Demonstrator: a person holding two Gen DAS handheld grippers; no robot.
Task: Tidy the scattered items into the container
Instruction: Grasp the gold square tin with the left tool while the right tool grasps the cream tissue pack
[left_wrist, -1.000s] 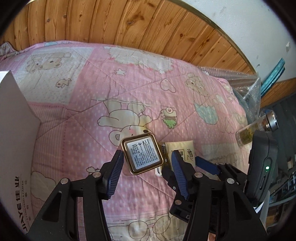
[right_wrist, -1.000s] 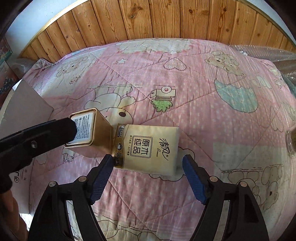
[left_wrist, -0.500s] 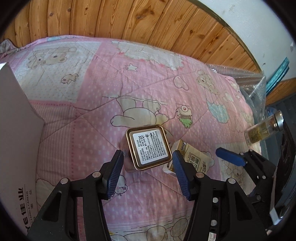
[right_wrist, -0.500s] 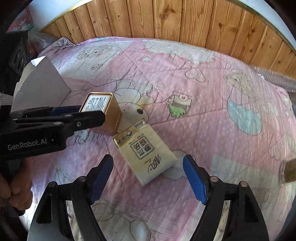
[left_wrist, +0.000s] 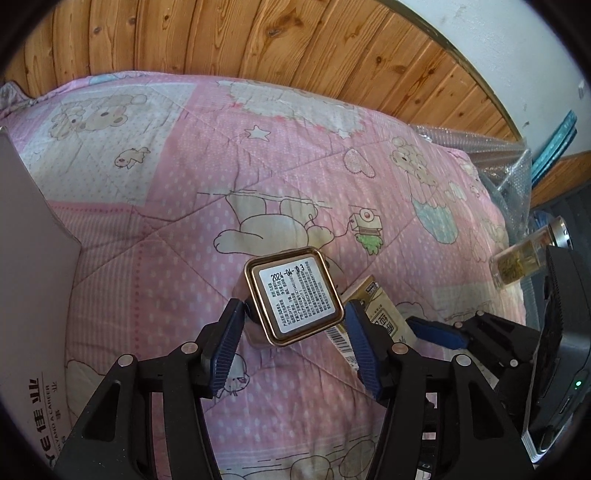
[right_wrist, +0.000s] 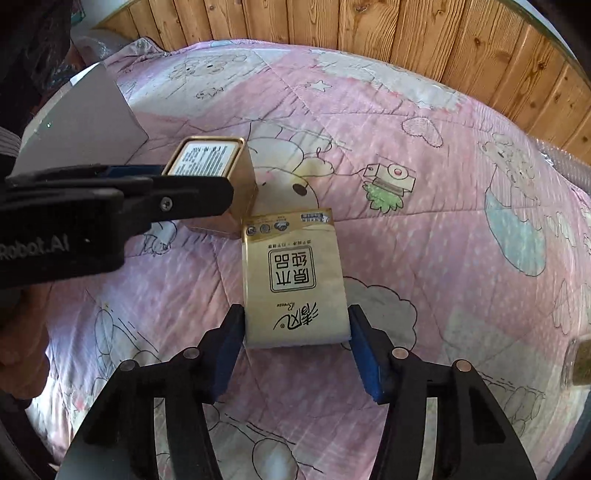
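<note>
A gold tin (left_wrist: 295, 299) with a white printed label stands upright on the pink quilt (left_wrist: 184, 206). My left gripper (left_wrist: 293, 328) straddles it, one blue pad on each side, with no clear squeeze. A beige tissue pack (right_wrist: 293, 280) lies flat beside the tin (right_wrist: 210, 162), touching its base. My right gripper (right_wrist: 295, 326) has the pack's near end between its pads, and its jaws are closing on the pack's long sides. The white cardboard box (right_wrist: 85, 122) stands at the quilt's left edge.
A glass bottle (left_wrist: 524, 262) with golden contents lies at the quilt's right edge. Bubble wrap (left_wrist: 498, 155) bunches at the back right. Wood panelling (left_wrist: 258, 44) runs behind the bed. A person's hand (right_wrist: 22, 332) holds the left gripper, whose black finger (right_wrist: 147, 192) crosses the tin.
The right gripper rolled and came closer, so the pack now lies lengthwise between its narrowing pads. The left gripper came in closer over the tin, which now sits between its pad tips.
</note>
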